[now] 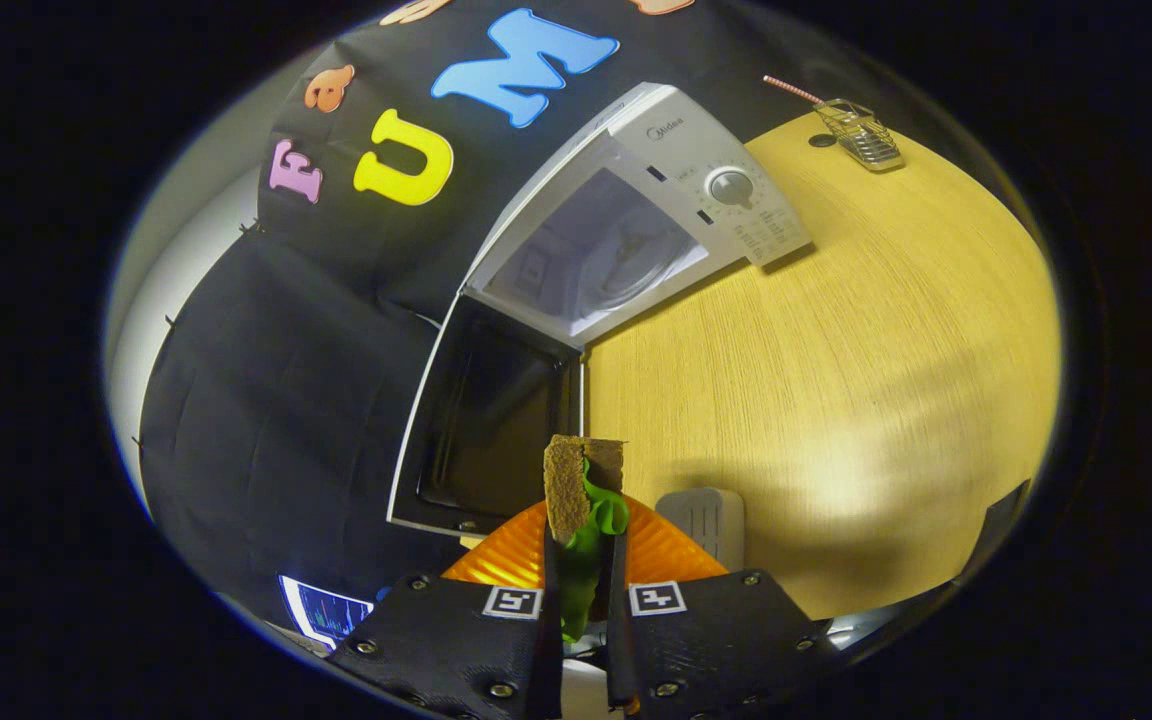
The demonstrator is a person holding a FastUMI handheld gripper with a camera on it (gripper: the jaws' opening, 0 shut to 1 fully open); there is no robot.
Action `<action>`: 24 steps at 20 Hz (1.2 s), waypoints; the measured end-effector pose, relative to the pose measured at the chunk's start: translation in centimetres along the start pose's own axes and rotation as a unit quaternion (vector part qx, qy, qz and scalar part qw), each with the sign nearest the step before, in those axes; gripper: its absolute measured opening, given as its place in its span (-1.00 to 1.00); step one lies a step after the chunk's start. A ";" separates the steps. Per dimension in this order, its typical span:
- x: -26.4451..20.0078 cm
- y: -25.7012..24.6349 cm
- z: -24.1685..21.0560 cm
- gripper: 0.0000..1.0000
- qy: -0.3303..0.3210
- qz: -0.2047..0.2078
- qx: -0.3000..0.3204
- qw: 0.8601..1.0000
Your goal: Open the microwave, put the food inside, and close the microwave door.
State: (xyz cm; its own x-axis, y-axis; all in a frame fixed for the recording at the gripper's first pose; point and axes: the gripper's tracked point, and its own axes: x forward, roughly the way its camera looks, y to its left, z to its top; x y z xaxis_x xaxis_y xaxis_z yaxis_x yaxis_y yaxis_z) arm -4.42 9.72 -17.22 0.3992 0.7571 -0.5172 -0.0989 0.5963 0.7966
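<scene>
My claw is clamped on the sandwich, both fingers pressing its sides, holding it upright just above the orange plate at the near edge of the desk. It looks light and soft: two rough brown bread slices with green leaf hanging out between them. I judge it squashy and apt to shed its filling, so the hold belongs across the two bread faces, low and gentle, as I have it. The microwave sits far and slightly left, its door swung open toward me, the pale cavity with its turntable in view.
</scene>
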 end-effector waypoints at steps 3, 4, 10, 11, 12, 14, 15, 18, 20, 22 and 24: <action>1.7 1.4 2.0 -0.65 -0.042 -0.001 0.017 0.999; 2.3 1.8 2.6 -0.65 -0.053 0.000 0.020 0.998; 5.8 4.5 5.2 -0.66 -0.114 0.008 0.041 0.993; 6.5 4.8 5.4 -0.65 -0.122 0.007 0.046 0.991; 7.1 4.9 6.0 -0.66 -0.131 0.006 0.049 0.990; 8.7 5.1 6.7 -0.66 -0.145 0.002 0.055 0.988; 9.5 5.2 7.0 -0.66 -0.152 0.001 0.058 0.987; 11.7 5.6 7.7 -0.66 -0.168 -0.003 0.062 0.984; 13.2 5.7 8.1 -0.66 -0.180 -0.007 0.063 0.982; 14.5 5.4 8.7 -0.66 -0.196 -0.011 0.067 0.978; 15.8 5.1 9.6 -0.66 -0.214 -0.015 0.074 0.974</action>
State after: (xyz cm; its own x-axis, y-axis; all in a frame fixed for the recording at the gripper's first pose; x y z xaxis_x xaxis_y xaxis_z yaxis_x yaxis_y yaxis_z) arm 10.11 22.16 -18.29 0.7463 0.5408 -0.3881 0.0389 0.5465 0.8365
